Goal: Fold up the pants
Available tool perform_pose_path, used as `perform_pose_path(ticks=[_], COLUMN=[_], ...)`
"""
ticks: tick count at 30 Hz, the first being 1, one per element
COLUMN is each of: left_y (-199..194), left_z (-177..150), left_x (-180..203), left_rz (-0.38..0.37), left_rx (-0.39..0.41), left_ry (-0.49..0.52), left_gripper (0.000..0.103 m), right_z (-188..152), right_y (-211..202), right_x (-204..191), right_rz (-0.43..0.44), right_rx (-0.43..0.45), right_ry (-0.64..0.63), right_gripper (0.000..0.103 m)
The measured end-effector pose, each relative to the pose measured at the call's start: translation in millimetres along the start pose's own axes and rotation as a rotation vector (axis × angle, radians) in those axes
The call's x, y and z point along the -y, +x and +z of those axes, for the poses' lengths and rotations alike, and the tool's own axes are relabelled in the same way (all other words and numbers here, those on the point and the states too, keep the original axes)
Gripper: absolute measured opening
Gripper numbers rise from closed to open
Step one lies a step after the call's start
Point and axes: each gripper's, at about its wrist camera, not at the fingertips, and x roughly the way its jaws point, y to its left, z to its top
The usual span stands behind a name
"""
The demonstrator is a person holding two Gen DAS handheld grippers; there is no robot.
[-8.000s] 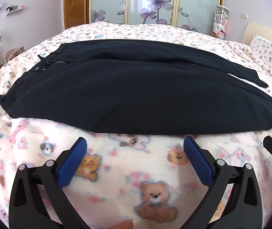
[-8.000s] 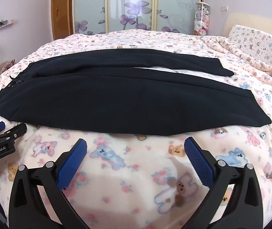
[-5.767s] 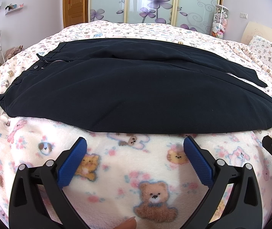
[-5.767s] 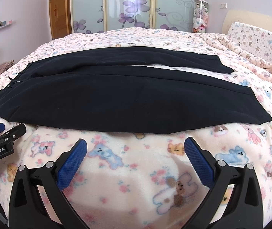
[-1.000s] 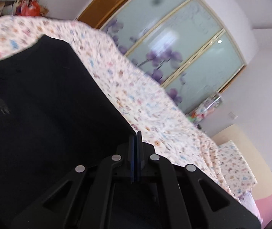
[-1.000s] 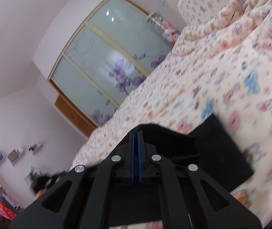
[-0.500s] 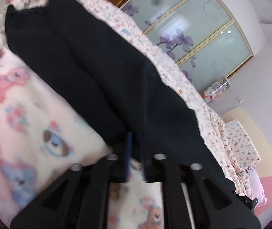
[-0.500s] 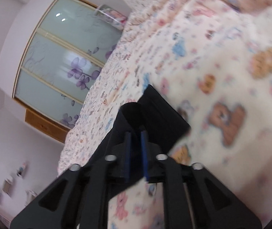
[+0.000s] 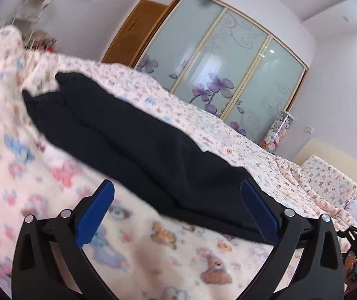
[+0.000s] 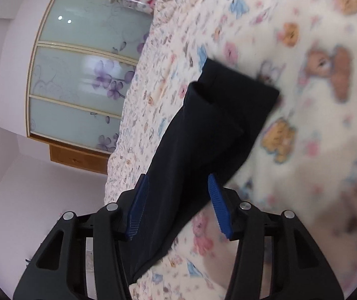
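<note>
No readable text or brand in either view. Left gripper (image 9: 177, 210) has its blue pads (image 9: 96, 208) spread wide w/ nothing between them, held above the bear-print blanket (image 9: 153, 245) just short of the near edge of the dark pants (image 9: 138, 140). Pants lie lengthwise across the bed, one leg over the other; far-left end is blurred, right end hidden behind the right finger. Right gripper (image 10: 178, 203) also has its fingers parted, the pants' leg (image 10: 211, 135) running between them w/o visible contact. Hem (image 10: 238, 80) lies on the blanket. Right side of that view is motion-blurred.
</note>
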Motion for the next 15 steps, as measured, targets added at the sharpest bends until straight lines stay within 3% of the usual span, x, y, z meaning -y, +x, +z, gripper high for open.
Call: perform_pose_path(ticks=[3,4,5,6,9,11,13,15], left_y=[5,5,5,5,5,5,6,7], left_z=[-3,-3,-5,-6,-4,-4,-4,-3], left_x=[-9,-10,-12,-13,-15,-15,-18,-22], left_rz=[0.01,0.008,0.004,-0.001,-0.011,-0.018,-0.022,-0.026], left_rx=[-0.033,-0.035,-0.036,-0.036,-0.037,-0.037,-0.04,-0.044], left_ry=[-0.035,-0.04,-0.044,-0.046,-0.051,-0.056,-0.062,-0.064], left_gripper=[0.101,0.101,0.101,0.101,0.101,0.101,0.101,0.101], right_z=[9,11,15,16,6,-13,-7,14], right_y=[24,28,34,33,-3,-24,-17,10], right_x=[-4,-4,-7,-13,-68,-96,-82,-30], right_rz=[-0.071,-0.08,-0.108,-0.128,-0.059,-0.065,-0.147,-0.256], right_rx=[0.002,0.006,0.024,0.054,0.269,0.402,0.378,0.217], right_ry=[0.002,-0.005,-0.039,-0.089,-0.413,-0.622,-0.583,-0.344], right_gripper=[0.053,0.046,0.014,0.005,0.006,0.005,0.005,0.006])
